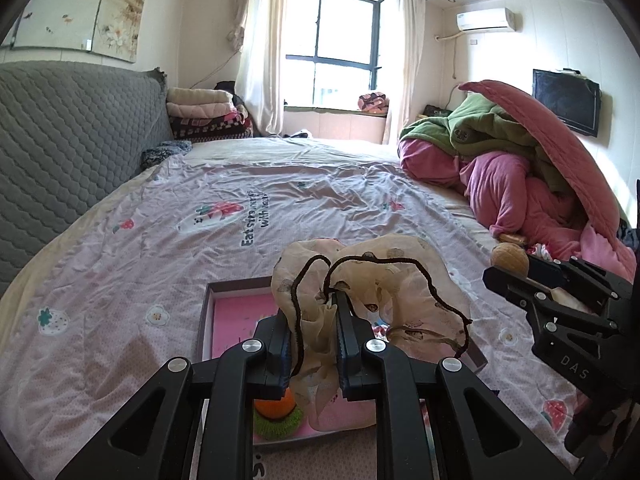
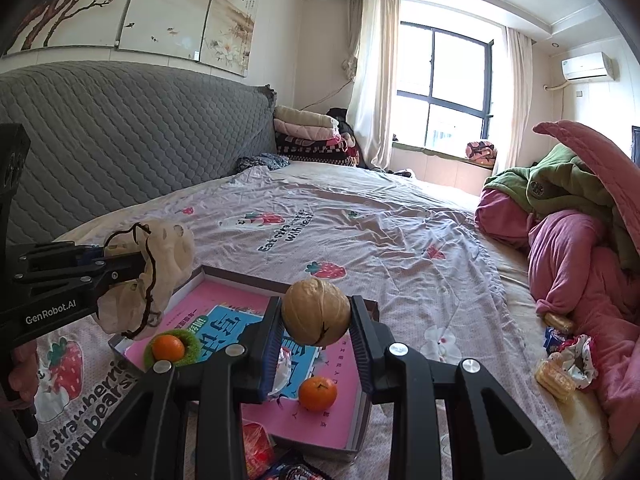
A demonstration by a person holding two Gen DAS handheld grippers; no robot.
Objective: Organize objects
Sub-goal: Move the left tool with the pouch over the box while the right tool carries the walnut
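- The left gripper (image 1: 312, 344) is clamped on a sheer cream scarf (image 1: 360, 280) edged with dark brown cord, holding it bunched in the air above a shallow tray (image 1: 236, 284) lying on the bed (image 1: 160, 220)
- The right gripper (image 2: 316, 344) has its jaws closed against both sides of a round tan walnut (image 2: 316, 312), raised over the same tray (image 2: 372, 308)
- Seen from the right wrist, the tray's pink floor carries a blue printed panel; one orange (image 2: 318, 394) lies on it near the right wall, and a second orange (image 2: 168, 347) sits in a green knitted ring (image 2: 192, 344) at the near left corner
- In that view the scarf (image 2: 160, 272) hangs from the left gripper (image 2: 132, 268) just left of the tray, and part of a hand (image 2: 22, 372) shows on its handle
- Snack packets (image 2: 556, 380) and a frilly scrunchie (image 2: 580, 360) lie on the strawberry-print sheet to the right, beside a heap of pink and green blankets (image 2: 580, 240)
- A grey quilted headboard (image 2: 120, 140) stands at the left of the bed and a curtained window (image 2: 452, 84) lights the far wall
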